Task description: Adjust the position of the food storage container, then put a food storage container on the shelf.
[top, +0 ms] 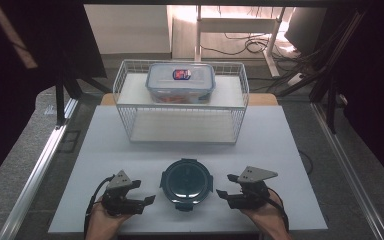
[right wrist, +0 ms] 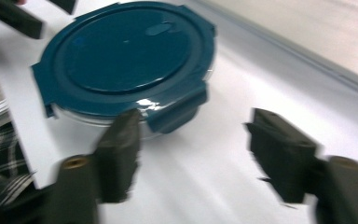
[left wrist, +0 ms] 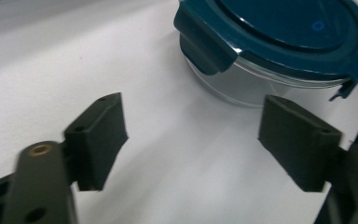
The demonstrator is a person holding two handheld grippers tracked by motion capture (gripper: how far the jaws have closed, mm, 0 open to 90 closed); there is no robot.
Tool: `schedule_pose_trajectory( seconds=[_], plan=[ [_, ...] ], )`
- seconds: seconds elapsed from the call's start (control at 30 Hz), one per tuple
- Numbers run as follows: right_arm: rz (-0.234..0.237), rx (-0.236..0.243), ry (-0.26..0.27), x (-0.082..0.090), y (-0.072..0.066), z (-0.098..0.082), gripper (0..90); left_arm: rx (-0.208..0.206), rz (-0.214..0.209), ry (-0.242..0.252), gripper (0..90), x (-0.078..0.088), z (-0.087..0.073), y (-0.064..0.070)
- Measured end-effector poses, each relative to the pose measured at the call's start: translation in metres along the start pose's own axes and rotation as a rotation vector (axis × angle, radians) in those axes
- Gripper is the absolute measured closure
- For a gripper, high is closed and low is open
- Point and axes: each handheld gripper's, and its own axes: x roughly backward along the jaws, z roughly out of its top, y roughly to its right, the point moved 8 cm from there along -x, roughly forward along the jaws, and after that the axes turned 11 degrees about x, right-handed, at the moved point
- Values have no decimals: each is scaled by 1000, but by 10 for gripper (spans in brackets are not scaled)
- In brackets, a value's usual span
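1. Working a round lidded tub (top: 186, 183) at the table's (top: 280, 150) near edge, between both grippers; judged step: handling its lid clips.
2. Left gripper (top: 150, 200) sits just left of the tub, jaws spread, nothing between them; left gripper view has the tub (left wrist: 279, 42) ahead, apart from the pads.
3. Right gripper (top: 221, 193) sits just right, jaws also spread and empty; its view has one pad near a clip (right wrist: 177, 112), contact unclear.
4. Do it well: come in level, centre each clip between the pads, and steady the tub from the other side.
5. Both hands low, forearms in from the near edge, jaws pointing inward.
6. Farther back: a wire basket (top: 180, 127) holding a rectangular box (top: 180, 82).
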Motion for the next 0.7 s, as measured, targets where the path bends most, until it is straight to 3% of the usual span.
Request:
schedule_pose_trajectory(
  seconds=[0.13, 0.23, 0.37, 0.53, 0.7],
  plan=[
    [-54, 4, -3, -3, 6, -8, 99, -38, 41, -12, 85, -1, -5, -7],
    [-48, 11, -49, -9, 6, -17, 47, -45, 31, -19, 62, -4, -9, -9],
    [-25, 8, -76, -14, 5, -23, 25, -39, 25, -21, 43, -7, -10, -10],
    [-32, -2, -49, -11, 8, -19, 14, -6, -16, 5, 37, -5, -6, -11],
    [9, -57, -13, -9, 5, -12, 14, -7, -63, 4, 38, -7, -3, -8]
  ],
)
